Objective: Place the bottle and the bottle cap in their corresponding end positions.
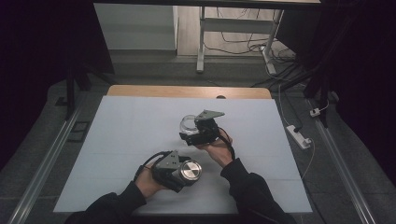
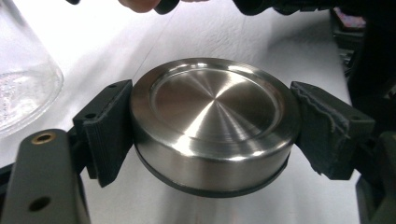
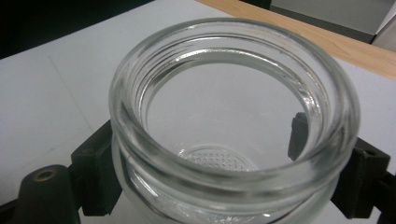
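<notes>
A round steel lid [image 2: 215,121] with a dark rubber rim sits clamped between the two black jaws of my left gripper [image 1: 187,171], near the table's front. In the high view the lid [image 1: 190,170] faces up and to the right. Farther back, my right gripper [image 1: 190,132] is shut on a clear glass jar [image 3: 233,121], its jaws pressing the jar's sides below the threaded mouth. The jar [image 1: 188,123] is open and looks empty. Part of it also shows as the glass [image 2: 23,84] at the left of the left gripper view.
A white sheet [image 1: 121,140] covers the wooden table [image 1: 187,91]. Beyond the far edge stand a white desk frame [image 1: 201,42] and loose cables on the floor. A white power strip [image 1: 299,136] lies off the right side. Metal rails run along both sides.
</notes>
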Demonstrator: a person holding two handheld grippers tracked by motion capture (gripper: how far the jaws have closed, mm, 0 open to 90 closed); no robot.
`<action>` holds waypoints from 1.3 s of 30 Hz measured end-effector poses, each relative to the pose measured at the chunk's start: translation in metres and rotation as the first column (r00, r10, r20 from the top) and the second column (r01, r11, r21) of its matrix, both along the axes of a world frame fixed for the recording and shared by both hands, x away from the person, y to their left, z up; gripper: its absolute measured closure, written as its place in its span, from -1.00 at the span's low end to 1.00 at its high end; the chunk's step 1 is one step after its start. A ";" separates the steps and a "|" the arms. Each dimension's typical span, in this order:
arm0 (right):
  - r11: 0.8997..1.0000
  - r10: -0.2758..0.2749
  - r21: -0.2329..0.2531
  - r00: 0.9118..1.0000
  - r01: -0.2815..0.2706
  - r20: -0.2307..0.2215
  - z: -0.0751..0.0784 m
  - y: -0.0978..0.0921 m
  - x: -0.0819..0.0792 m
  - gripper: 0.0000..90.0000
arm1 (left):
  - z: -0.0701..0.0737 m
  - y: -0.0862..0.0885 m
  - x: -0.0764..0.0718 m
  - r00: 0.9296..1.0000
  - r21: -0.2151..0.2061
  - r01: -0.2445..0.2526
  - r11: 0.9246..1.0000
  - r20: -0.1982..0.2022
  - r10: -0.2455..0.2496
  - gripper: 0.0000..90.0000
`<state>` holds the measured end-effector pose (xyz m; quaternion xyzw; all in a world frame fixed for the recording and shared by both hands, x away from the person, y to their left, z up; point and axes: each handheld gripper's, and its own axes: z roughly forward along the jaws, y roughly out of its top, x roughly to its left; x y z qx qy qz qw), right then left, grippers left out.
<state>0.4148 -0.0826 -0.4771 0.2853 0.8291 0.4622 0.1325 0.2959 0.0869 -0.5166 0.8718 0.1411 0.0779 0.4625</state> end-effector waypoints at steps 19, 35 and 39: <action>0.997 -0.023 -0.067 1.000 0.023 -0.007 -0.026 0.009 0.020 -0.68 | -0.021 -0.013 0.021 1.000 0.148 -0.024 0.989 -0.003 0.025 -0.58; 0.994 0.009 -0.105 1.000 -0.009 0.007 -0.032 0.008 0.019 -0.69 | -0.026 -0.014 0.028 0.994 0.199 -0.037 0.979 -0.089 0.055 -0.59; 0.996 0.021 -0.091 1.000 -0.022 -0.011 -0.032 0.009 0.020 -0.82 | -0.023 -0.014 0.028 0.992 0.181 -0.048 0.982 -0.107 0.068 -0.68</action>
